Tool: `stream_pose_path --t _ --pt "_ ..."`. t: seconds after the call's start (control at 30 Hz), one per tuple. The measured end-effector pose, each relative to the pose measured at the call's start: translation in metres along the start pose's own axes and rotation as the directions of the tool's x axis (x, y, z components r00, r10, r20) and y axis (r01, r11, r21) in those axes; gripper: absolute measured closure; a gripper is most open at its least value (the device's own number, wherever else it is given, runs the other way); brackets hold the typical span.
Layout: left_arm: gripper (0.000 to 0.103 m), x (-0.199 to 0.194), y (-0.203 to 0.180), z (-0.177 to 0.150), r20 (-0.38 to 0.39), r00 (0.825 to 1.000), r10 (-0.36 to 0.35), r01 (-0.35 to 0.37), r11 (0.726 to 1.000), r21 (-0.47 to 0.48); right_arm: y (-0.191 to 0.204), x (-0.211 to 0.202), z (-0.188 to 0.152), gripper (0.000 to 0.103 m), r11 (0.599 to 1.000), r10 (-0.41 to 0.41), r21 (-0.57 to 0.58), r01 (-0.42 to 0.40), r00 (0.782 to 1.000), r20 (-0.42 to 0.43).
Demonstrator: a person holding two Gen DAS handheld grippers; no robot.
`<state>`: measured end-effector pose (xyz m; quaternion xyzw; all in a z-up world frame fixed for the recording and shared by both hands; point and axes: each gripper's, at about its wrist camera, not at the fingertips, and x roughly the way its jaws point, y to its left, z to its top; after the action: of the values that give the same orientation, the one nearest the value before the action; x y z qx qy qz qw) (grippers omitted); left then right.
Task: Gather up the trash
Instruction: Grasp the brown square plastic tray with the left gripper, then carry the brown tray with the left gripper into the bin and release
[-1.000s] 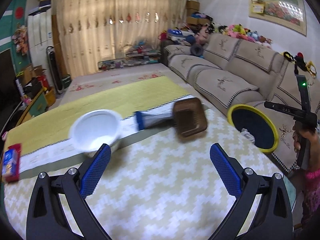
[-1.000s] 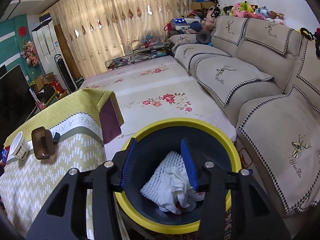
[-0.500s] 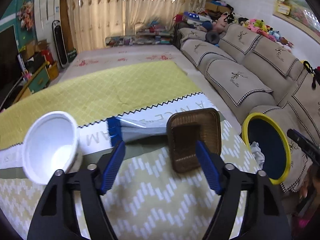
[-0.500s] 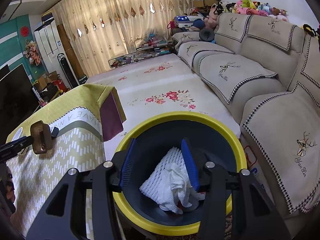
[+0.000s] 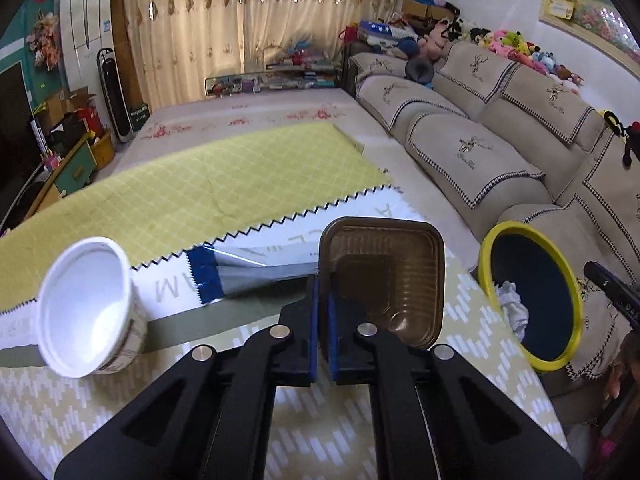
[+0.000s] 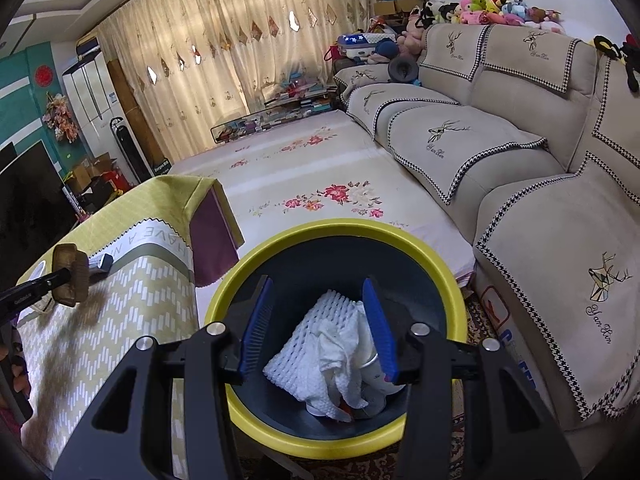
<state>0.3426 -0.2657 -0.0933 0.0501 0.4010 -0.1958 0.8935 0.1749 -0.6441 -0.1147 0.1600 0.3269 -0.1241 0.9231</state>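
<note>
Room was bright, daylight coming through the far curtains [image 5: 224,28], which glowed warm with diamond cutouts blown out. Both fisheye views bent hard at the edges, with dark vignette corners. White paper cup [image 5: 90,306] was slightly smeared. Soft shadows lay on the tablecloth [image 6: 104,320]. Sofa [image 6: 500,136] evenly lit, sharp.

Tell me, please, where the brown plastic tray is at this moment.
In the left wrist view the brown plastic tray sits centre-right, its near rim pinched by the left tool, with the blue-ended wrapper to its left and the yellow-rimmed bin to its right.
</note>
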Motion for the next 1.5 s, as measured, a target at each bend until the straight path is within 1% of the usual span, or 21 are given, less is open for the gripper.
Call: stream_pose_path --t 0.1,0.17,0.27,0.37,0.5,0.6,0.7,0.8,0.87,0.9,0.97,1.0,1.03,1.1,1.17,1.23,1.3,1.33,1.4,1.47,1.5 --pt "0.099 -0.020 -0.012 0.003 0.034 0.999 0.003 -0.004 0.999 0.039 -0.003 -0.007 0.001 0.058 1.000 0.000 0.003 0.000 1.000 0.015" --pt "0.099 -0.033 -0.023 0.007 0.046 0.999 -0.024 0.021 0.998 0.056 -0.005 -0.012 0.001 0.058 1.000 -0.001 0.005 0.001 1.000 0.027" --pt "0.099 -0.049 -0.051 0.009 0.052 0.995 -0.081 0.075 0.992 0.098 -0.011 -0.022 0.003 0.058 1.000 -0.021 0.005 0.020 0.999 0.048" --pt "0.099 -0.051 -0.090 0.013 0.033 0.987 -0.155 0.149 0.978 0.147 -0.019 -0.033 0.005 0.058 0.999 -0.044 0.009 0.043 0.997 0.065" --pt "0.098 -0.036 -0.146 0.018 -0.012 0.973 -0.232 0.230 0.953 0.195 -0.032 -0.046 0.002 0.058 0.997 -0.073 0.018 0.072 0.994 0.080" --pt "0.098 -0.015 -0.189 0.018 -0.074 0.960 -0.268 0.278 0.935 0.222 -0.044 -0.055 0.000 0.058 0.994 -0.107 0.028 0.105 0.991 0.085" --pt "0.098 0.010 -0.227 0.018 -0.110 0.956 -0.271 0.291 0.924 0.247 -0.058 -0.062 -0.004 0.058 0.991 -0.132 0.048 0.128 0.988 0.086" --pt "0.098 0.033 -0.252 0.014 -0.144 0.954 -0.265 0.294 0.920 0.260 -0.071 -0.066 -0.009 0.058 0.987 -0.153 0.066 0.148 0.985 0.081" --pt "0.098 0.045 -0.261 0.010 -0.168 0.950 -0.263 0.300 0.919 0.256 -0.076 -0.067 -0.012 0.058 0.985 -0.162 0.073 0.157 0.984 0.075" --pt "0.097 0.051 -0.266 0.010 -0.176 0.950 -0.258 0.297 0.920 0.257 -0.078 -0.066 -0.013 0.058 0.984 -0.167 0.076 0.162 0.983 0.072" --pt "0.078 0.059 -0.271 0.010 -0.178 0.954 -0.242 0.282 0.926 0.253 -0.080 -0.066 -0.013 0.058 0.983 -0.172 0.082 0.166 0.983 0.066" --pt "0.058 0.058 -0.269 0.010 -0.172 0.955 -0.240 0.278 0.929 0.245 -0.081 -0.065 -0.014 0.058 0.983 -0.171 0.085 0.166 0.983 0.064" --pt "0.047 0.057 -0.266 0.010 -0.162 0.957 -0.241 0.275 0.930 0.242 -0.080 -0.064 -0.014 0.058 0.983 -0.169 0.085 0.163 0.984 0.063" --pt "0.046 0.040 -0.249 0.011 -0.124 0.963 -0.240 0.265 0.931 0.252 -0.075 -0.062 -0.015 0.058 0.984 -0.162 0.079 0.157 0.985 0.062" --pt "0.043 0.012 -0.225 0.013 -0.075 0.963 -0.258 0.269 0.933 0.237 -0.069 -0.060 -0.015 0.058 0.987 -0.151 0.070 0.147 0.987 0.061" --pt "0.031 -0.014 -0.198 0.013 -0.029 0.963 -0.269 0.268 0.938 0.220 -0.057 -0.056 -0.015 0.058 0.990 -0.131 0.051 0.128 0.990 0.055" --pt "0.024 -0.041 -0.170 0.009 0.025 0.965 -0.260 0.250 0.945 0.210 -0.045 -0.051 -0.014 0.057 0.994 -0.105 0.028 0.103 0.993 0.049" --pt "0.022 -0.058 -0.147 0.003 0.056 0.967 -0.250 0.234 0.950 0.205 -0.037 -0.049 -0.013 0.057 0.996 -0.092 0.014 0.092 0.995 0.045" --pt "0.021 -0.077 -0.115 -0.006 0.084 0.970 -0.229 0.210 0.960 0.186 -0.016 -0.042 -0.011 0.055 0.997 -0.066 -0.024 0.067 0.997 0.036" --pt "0.020 -0.099 -0.065 -0.023 0.116 0.980 -0.164 0.147 0.978 0.145 0.013 -0.033 -0.010 0.055 0.996 -0.029 -0.079 0.030 0.999 0.022" --pt "0.020 -0.103 -0.050 -0.028 0.124 0.982 -0.143 0.126 0.983 0.133 0.024 -0.030 -0.009 0.055 0.995 -0.014 -0.099 0.016 1.000 0.016"
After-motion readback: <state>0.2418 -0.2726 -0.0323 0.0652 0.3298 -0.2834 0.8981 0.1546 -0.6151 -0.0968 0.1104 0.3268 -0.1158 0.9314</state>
